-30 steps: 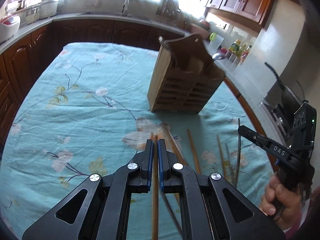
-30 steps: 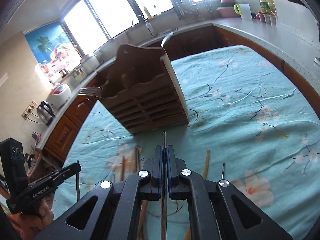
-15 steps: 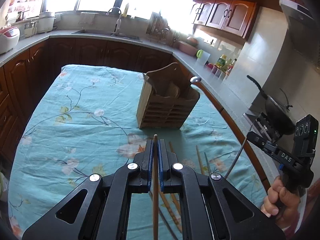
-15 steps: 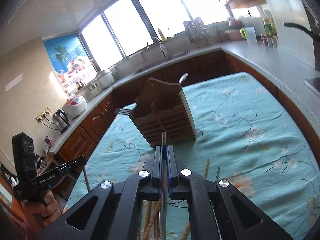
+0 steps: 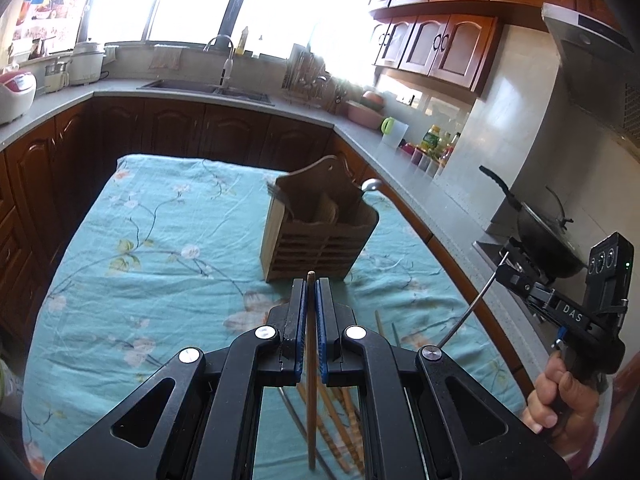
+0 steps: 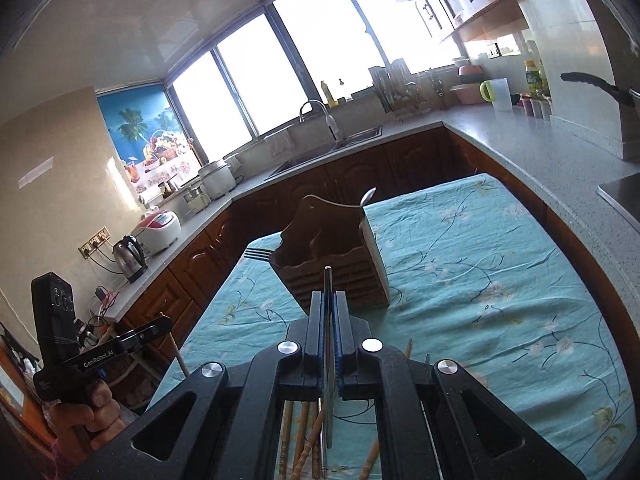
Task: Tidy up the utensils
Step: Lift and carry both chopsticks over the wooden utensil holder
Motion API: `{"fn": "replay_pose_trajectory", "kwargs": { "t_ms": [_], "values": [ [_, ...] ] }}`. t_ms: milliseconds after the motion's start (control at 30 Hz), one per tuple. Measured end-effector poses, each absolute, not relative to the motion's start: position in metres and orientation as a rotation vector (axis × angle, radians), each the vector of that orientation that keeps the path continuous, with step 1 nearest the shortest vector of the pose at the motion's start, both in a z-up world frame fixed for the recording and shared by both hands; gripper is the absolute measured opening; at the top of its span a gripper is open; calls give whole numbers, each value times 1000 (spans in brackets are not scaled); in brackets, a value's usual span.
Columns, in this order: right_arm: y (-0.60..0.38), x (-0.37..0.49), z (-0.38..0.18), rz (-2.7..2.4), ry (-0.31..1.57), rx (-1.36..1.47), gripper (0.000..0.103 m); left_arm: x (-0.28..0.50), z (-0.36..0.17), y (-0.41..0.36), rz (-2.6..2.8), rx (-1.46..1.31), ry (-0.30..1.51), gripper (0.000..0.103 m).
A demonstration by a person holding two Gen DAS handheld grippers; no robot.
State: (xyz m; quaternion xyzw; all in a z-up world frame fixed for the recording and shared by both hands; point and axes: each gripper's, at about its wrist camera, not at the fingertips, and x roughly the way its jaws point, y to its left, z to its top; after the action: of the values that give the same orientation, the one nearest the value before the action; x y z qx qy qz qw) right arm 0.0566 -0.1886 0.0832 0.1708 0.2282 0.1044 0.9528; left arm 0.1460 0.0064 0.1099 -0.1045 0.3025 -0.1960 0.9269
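My left gripper [image 5: 311,286] is shut on a wooden chopstick [image 5: 310,380], raised above the table. My right gripper [image 6: 329,298] is shut on a thin metal chopstick [image 6: 328,360], also lifted. Ahead of both stands a wooden slatted utensil holder [image 5: 318,236] [image 6: 334,260] on the teal floral tablecloth [image 5: 160,248], with a spoon [image 5: 372,185] and a fork [image 6: 256,255] poking out. Several more chopsticks [image 6: 302,440] lie on the cloth beneath the grippers. The right gripper [image 5: 506,266] shows at the right of the left wrist view, the metal chopstick [image 5: 468,312] slanting down from it.
Kitchen counters wrap around the table, with a sink [image 5: 208,88], a kettle [image 6: 130,258], rice cookers and bottles. A wok [image 5: 548,248] sits on the stove at the right. A person's hand [image 5: 558,396] grips the right tool's handle.
Both grippers have risen and drawn back from the holder, each lifting its chopstick off the cloth. The holder now looks smaller and farther away.
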Motion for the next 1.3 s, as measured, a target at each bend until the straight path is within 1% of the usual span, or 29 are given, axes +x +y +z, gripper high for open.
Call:
{"fn": "replay_pose_trajectory", "kwargs": {
  "t_ms": [400,767,1033,1167,1300],
  "values": [
    [-190,71,102,210,420,332,4,161,143,3,-402,-210,531,4],
    [-194,112,142,192,344,303,4,197,188,1,-380,-212,426,4],
    [-198,156,179,170,270,298,4,241,225,1,-344,-233,339,4],
    [-201,180,186,159,253,313,4,270,231,-1,-317,-253,323,4],
    [-200,204,182,144,257,317,4,297,223,-4,-294,-277,332,4]
  ]
}}
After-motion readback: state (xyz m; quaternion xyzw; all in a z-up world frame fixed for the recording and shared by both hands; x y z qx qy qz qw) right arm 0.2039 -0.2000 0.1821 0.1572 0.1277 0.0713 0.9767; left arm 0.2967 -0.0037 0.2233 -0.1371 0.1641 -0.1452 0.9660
